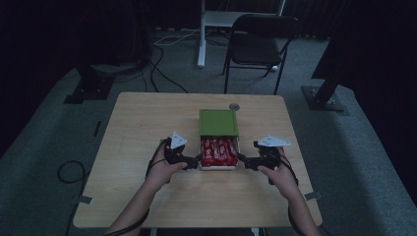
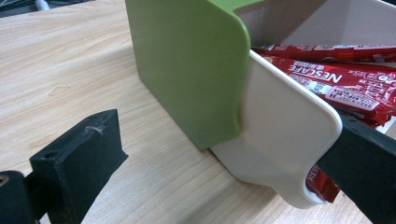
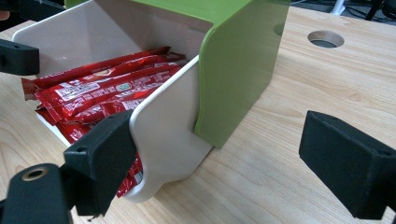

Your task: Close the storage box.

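A green sleeve point(image 1: 219, 122) lies mid-table with a white drawer point(image 1: 216, 167) slid out of it toward me. Several red Nescafe sachets point(image 1: 218, 151) fill the drawer. My left gripper point(image 1: 194, 161) is open and straddles the drawer's left wall point(image 2: 280, 135): one jaw is on the table outside, the other inside by the sachets point(image 2: 336, 79). My right gripper point(image 1: 244, 161) is open across the right wall point(image 3: 163, 135), one jaw inside over the sachets point(image 3: 102, 88), one outside. Neither clamps the wall. The sleeve point(image 2: 187, 70) point(image 3: 238, 70) covers the drawer's far part.
The wooden table point(image 1: 147, 128) has a round hole point(image 1: 234, 106) point(image 3: 325, 39) just behind the sleeve. A black chair point(image 1: 260, 44) and a white desk leg point(image 1: 201, 34) stand beyond the table. Cables point(image 1: 69, 172) lie on the grey floor at left.
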